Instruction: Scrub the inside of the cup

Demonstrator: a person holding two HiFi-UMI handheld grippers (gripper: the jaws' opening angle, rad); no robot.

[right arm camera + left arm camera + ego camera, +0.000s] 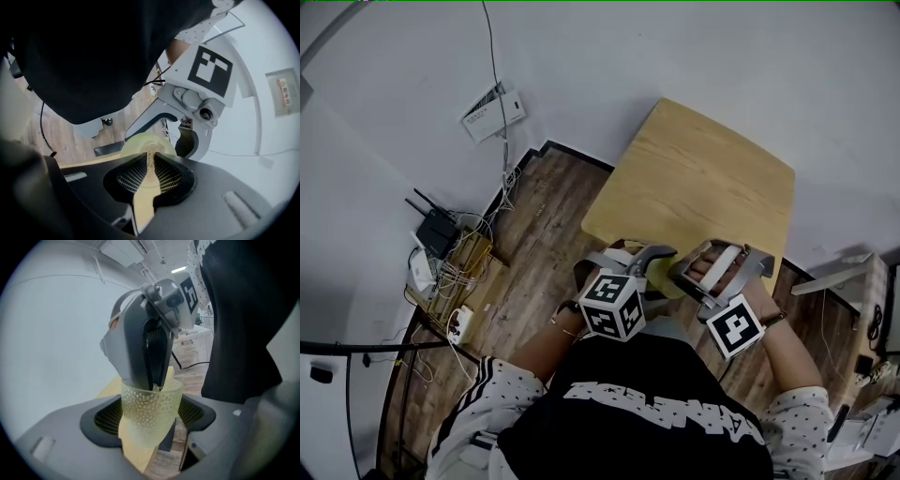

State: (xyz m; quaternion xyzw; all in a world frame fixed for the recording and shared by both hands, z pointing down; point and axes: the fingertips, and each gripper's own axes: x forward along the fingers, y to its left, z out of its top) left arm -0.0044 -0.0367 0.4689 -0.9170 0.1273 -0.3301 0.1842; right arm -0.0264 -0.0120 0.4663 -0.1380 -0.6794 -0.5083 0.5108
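Left gripper point(152, 415) grasping the yellow-green dimpled cup point(149, 401), jaws wide on its sides, held by the near edge of the wooden table point(703, 178). Right gripper point(151, 172) clenched on a thin tan strip point(150, 159), its tips poking into the cup mouth; can't tell what the strip is

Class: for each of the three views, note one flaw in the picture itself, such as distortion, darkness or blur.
Head view: evenly lit, but fisheye bows the table edges. Left gripper view: dark rounded corners; the cup fairly sharp, the room behind soft. Right gripper view: the person's black shirt darkens the upper left; corners vignetted.
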